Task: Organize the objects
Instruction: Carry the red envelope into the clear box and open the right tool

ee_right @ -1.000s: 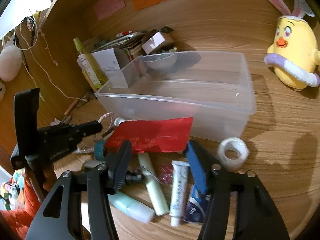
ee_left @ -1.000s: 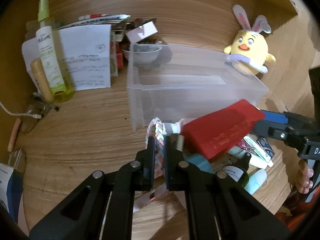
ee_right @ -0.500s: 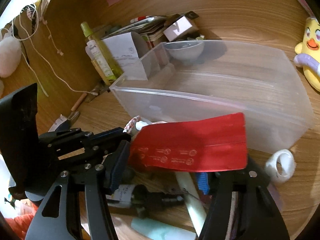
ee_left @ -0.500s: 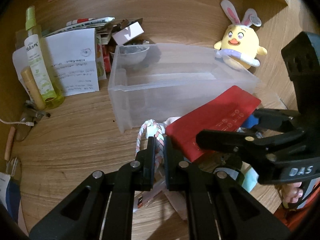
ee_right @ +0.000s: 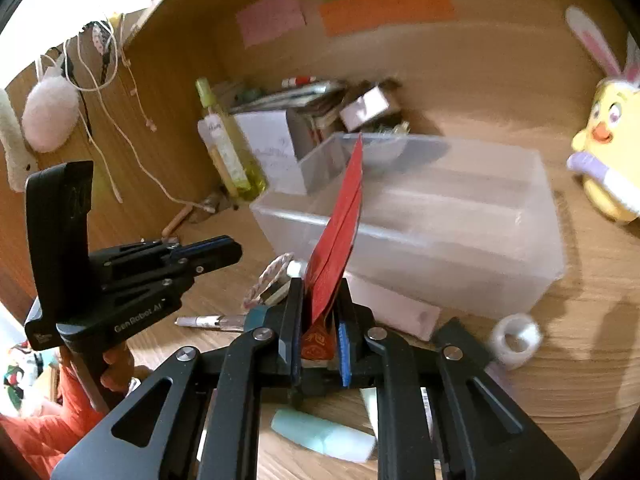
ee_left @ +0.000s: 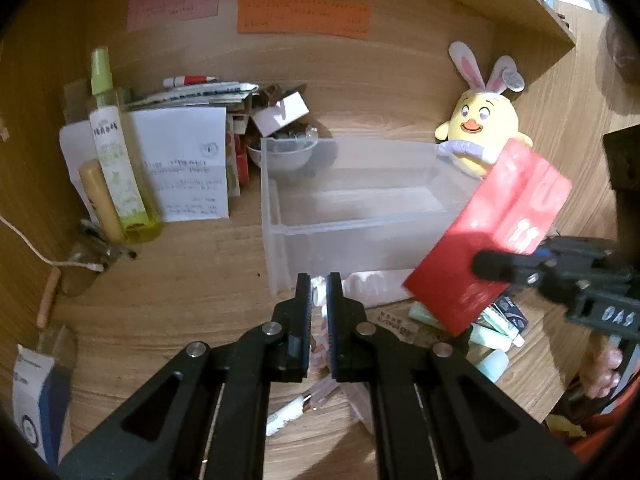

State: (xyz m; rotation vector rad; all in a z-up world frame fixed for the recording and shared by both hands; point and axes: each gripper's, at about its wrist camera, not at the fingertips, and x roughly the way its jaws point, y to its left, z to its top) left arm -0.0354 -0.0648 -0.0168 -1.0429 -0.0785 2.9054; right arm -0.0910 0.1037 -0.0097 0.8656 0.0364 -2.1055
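Observation:
My right gripper [ee_right: 320,292] is shut on a red envelope [ee_right: 344,216]. The envelope stands edge-on in the right wrist view and leans over the near wall of a clear plastic bin [ee_right: 440,240]. The left wrist view shows the red envelope [ee_left: 492,236] lifted and tilted at the right end of the bin [ee_left: 360,232], held by the right gripper [ee_left: 492,268]. My left gripper [ee_left: 318,286] is shut just in front of the bin's left corner. A pink-white braided bracelet [ee_left: 319,312] shows through its narrow gap. From the right wrist, the left gripper [ee_right: 236,250] hangs above and left of the bracelet [ee_right: 266,278], its tips bare.
A yellow chick plush [ee_left: 480,144] sits behind the bin on the right. A green spray bottle [ee_left: 116,160], papers and a bowl [ee_left: 286,152] crowd the back left. Tubes [ee_left: 496,332], a pen [ee_right: 208,321] and a tape roll [ee_right: 516,340] lie in front of the bin.
The right gripper closed on the red envelope and raised it off the pile, turning it on edge. The left gripper rose, and the bracelet now sits lower between its fingers.

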